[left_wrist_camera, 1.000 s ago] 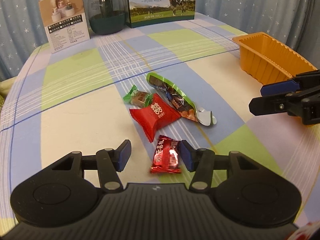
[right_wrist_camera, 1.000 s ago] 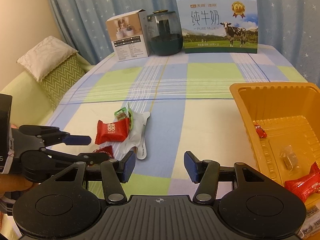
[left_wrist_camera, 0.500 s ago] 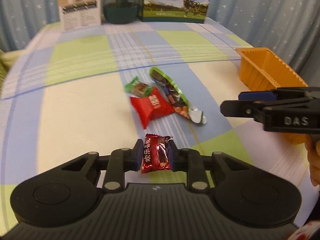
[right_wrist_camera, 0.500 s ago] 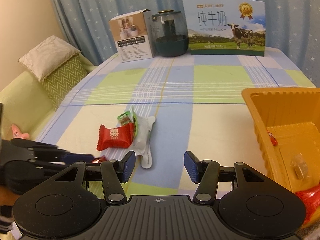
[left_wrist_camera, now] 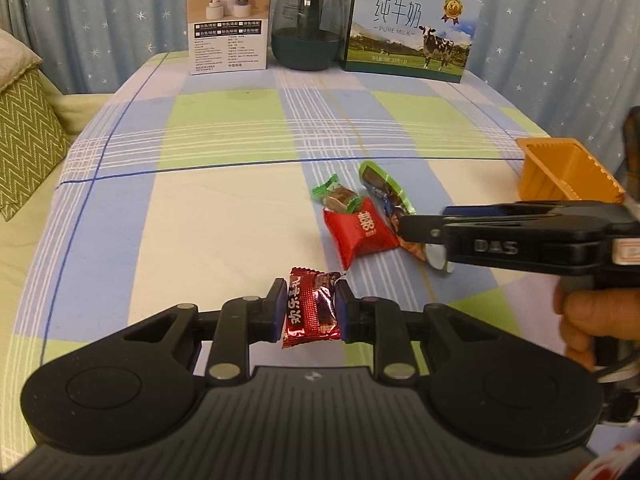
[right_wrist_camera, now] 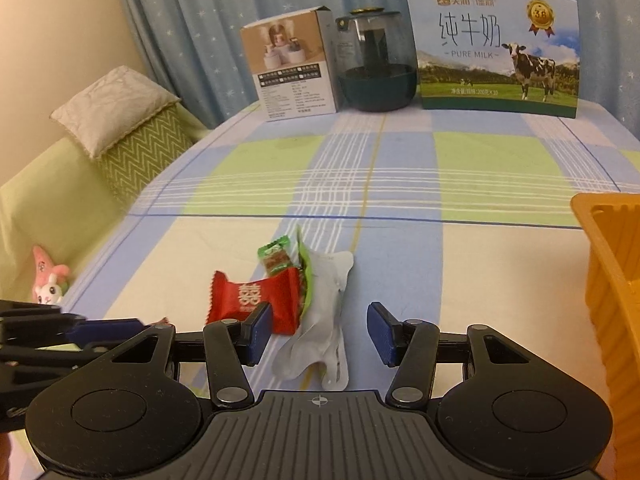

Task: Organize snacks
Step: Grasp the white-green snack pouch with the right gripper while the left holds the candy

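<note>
My left gripper (left_wrist_camera: pixel 310 308) is shut on a dark red chocolate wrapper (left_wrist_camera: pixel 310 306) and holds it above the checked tablecloth. On the cloth lie a red candy packet (left_wrist_camera: pixel 362 232), a small green-wrapped candy (left_wrist_camera: pixel 338 198) and a long green snack pouch (left_wrist_camera: pixel 386 192). My right gripper (right_wrist_camera: pixel 318 334) is open and empty, low over the white back of that pouch (right_wrist_camera: pixel 324 320), with the red packet (right_wrist_camera: pixel 256 300) by its left finger. The orange tray (right_wrist_camera: pixel 608 264) stands to the right; it also shows in the left wrist view (left_wrist_camera: pixel 560 172).
A product box (left_wrist_camera: pixel 228 20), a dark glass jar (left_wrist_camera: pixel 308 26) and a milk carton (left_wrist_camera: pixel 412 24) stand at the table's far edge before a curtain. A sofa with cushions (right_wrist_camera: pixel 116 120) and a small plush toy (right_wrist_camera: pixel 48 280) lie left of the table.
My left gripper closed on the dark red wrapper and lifted it off the cloth. My right gripper moved left from the tray to the snack pile.
</note>
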### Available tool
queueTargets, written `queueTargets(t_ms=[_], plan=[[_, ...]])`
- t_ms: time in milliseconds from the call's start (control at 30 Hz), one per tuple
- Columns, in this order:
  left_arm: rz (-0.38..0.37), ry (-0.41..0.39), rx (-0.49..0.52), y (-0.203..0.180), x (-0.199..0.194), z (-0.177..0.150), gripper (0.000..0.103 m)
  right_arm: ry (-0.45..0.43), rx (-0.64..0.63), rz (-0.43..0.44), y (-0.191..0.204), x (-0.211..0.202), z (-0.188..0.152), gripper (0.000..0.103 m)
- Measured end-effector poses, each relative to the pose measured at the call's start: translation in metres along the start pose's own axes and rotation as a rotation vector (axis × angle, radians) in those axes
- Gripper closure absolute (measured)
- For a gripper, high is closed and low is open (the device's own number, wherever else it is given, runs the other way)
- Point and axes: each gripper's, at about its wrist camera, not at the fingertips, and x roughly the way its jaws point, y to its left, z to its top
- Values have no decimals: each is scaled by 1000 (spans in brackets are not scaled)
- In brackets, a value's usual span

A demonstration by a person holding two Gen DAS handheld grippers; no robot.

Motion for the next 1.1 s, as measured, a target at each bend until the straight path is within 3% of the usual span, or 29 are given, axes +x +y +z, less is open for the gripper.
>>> queueTargets(t_ms=[33,367,600,1100], plan=[[-1,1,2,-1,0,0,81,3,-3,-1,0,3,0,71],[-8,-4,10,-5,2,1,81,8,-155,-49,16,18,-11,73],[-7,0,13,-8,3,-2,81,4,-55,-55,5,5,-11,76],[-2,-44,22,-37,-18,-16,81,-2,64,-84,-1,-76,-35,76]])
